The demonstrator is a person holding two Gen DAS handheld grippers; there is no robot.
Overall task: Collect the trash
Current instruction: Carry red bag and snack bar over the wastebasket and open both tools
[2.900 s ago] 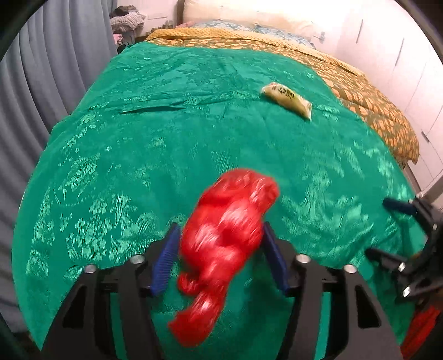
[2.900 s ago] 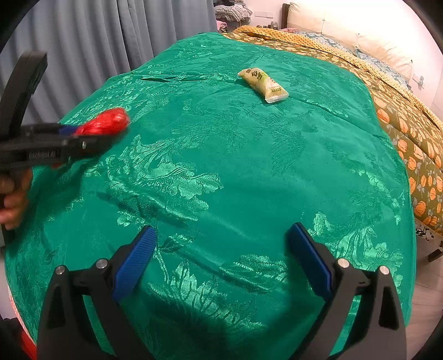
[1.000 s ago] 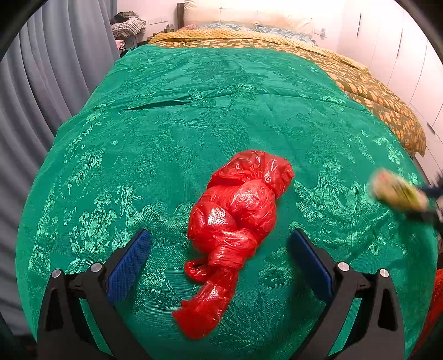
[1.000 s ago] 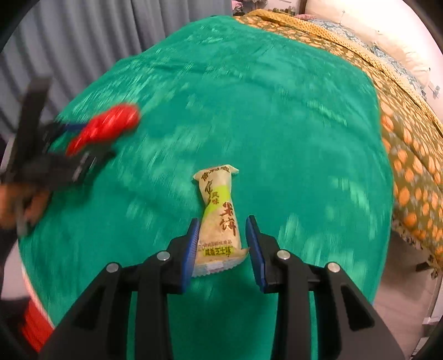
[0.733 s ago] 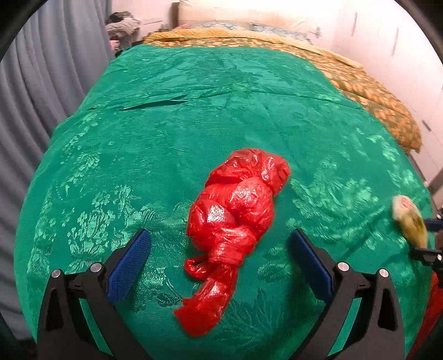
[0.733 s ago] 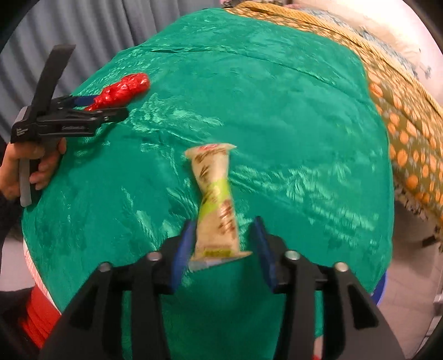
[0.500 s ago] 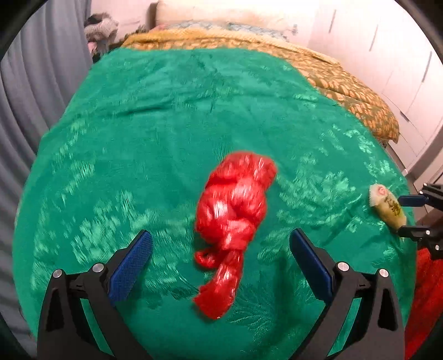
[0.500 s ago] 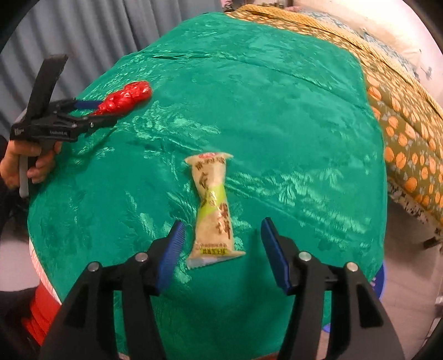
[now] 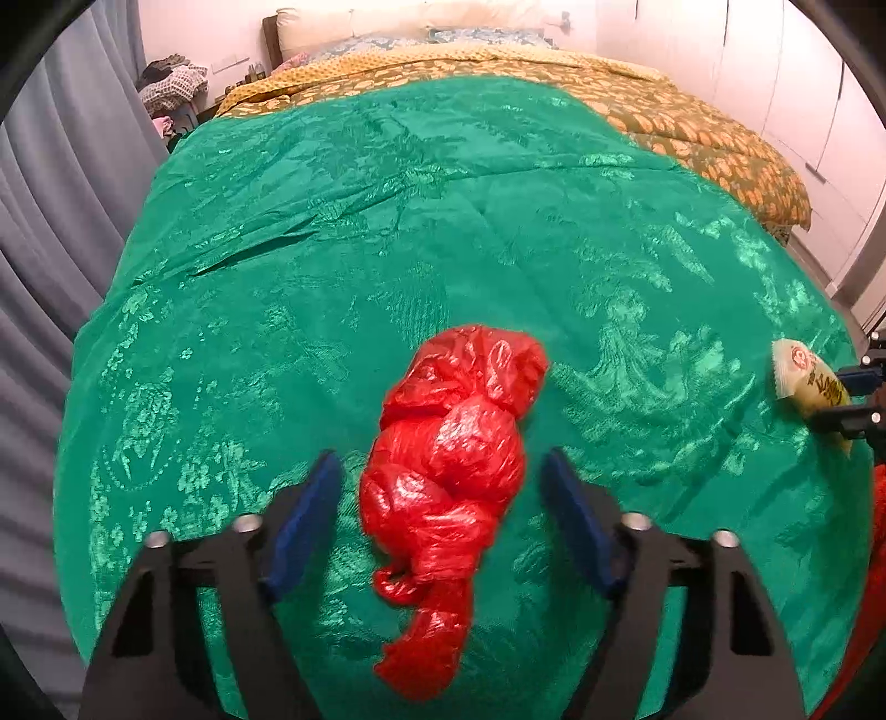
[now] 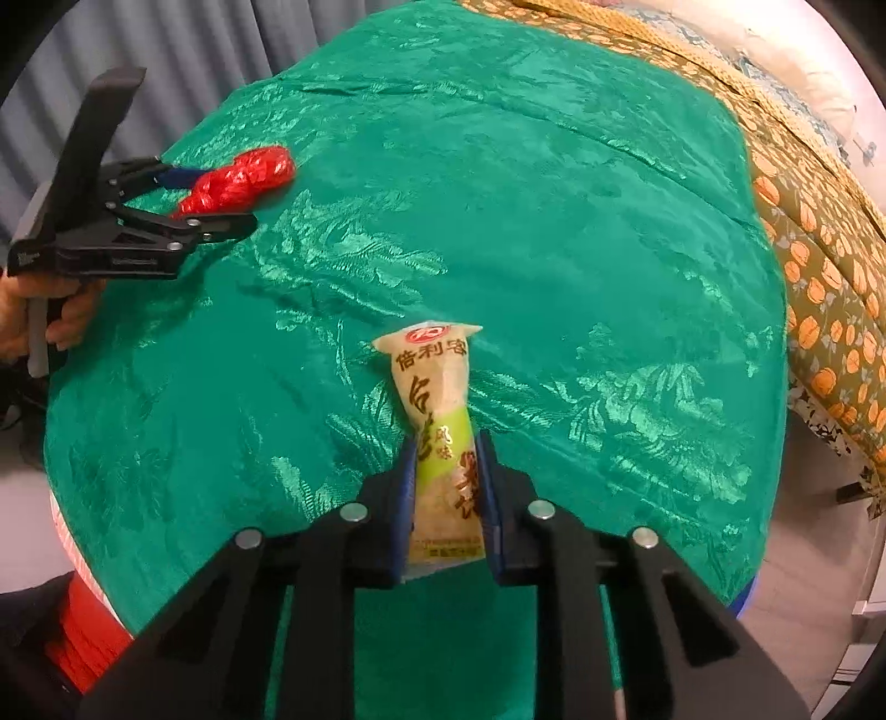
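Beyond green bedspread, orange quilt meets white pillows.

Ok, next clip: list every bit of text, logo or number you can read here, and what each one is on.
"倍利客", under a round red logo: top of the snack packet clamped in the right gripper.
Large brown characters down the packet: only "台" and a small "风味" read clearly; the rest is hidden by the pads.
Fine print at the packet's bottom edge: too small.
White lettering on the left gripper body: too blurred.
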